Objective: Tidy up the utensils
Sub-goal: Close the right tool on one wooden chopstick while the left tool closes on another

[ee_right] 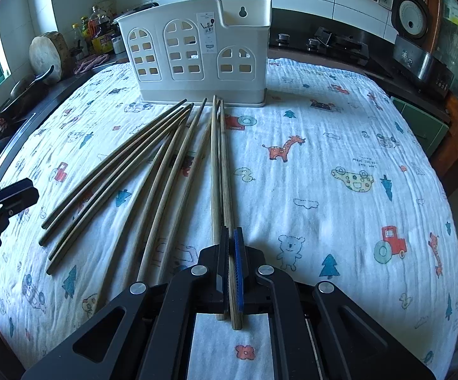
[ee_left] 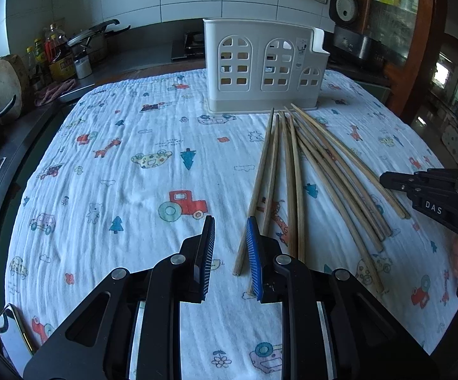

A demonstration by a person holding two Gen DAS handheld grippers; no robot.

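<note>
Several wooden chopsticks (ee_left: 295, 171) lie fanned on the printed cloth in front of a white utensil holder (ee_left: 260, 69) with arched cut-outs. The holder (ee_right: 197, 53) stands upright at the far side in the right wrist view too. My right gripper (ee_right: 231, 237) is shut on a pair of chopsticks (ee_right: 221, 164) near their thick ends; their tips point toward the holder. It also shows at the right edge of the left wrist view (ee_left: 387, 180). My left gripper (ee_left: 230, 224) is open and empty, just left of the nearest chopstick ends; it shows at the left edge of the right wrist view (ee_right: 23, 190).
The table is covered by a white cloth (ee_left: 127, 158) with cartoon prints. A phone (ee_left: 13, 332) lies at the near left corner. Behind are a counter with bottles (ee_left: 58, 53), a round chopping block (ee_left: 2, 85), a stove (ee_right: 323, 41) and a rice cooker (ee_right: 415, 38).
</note>
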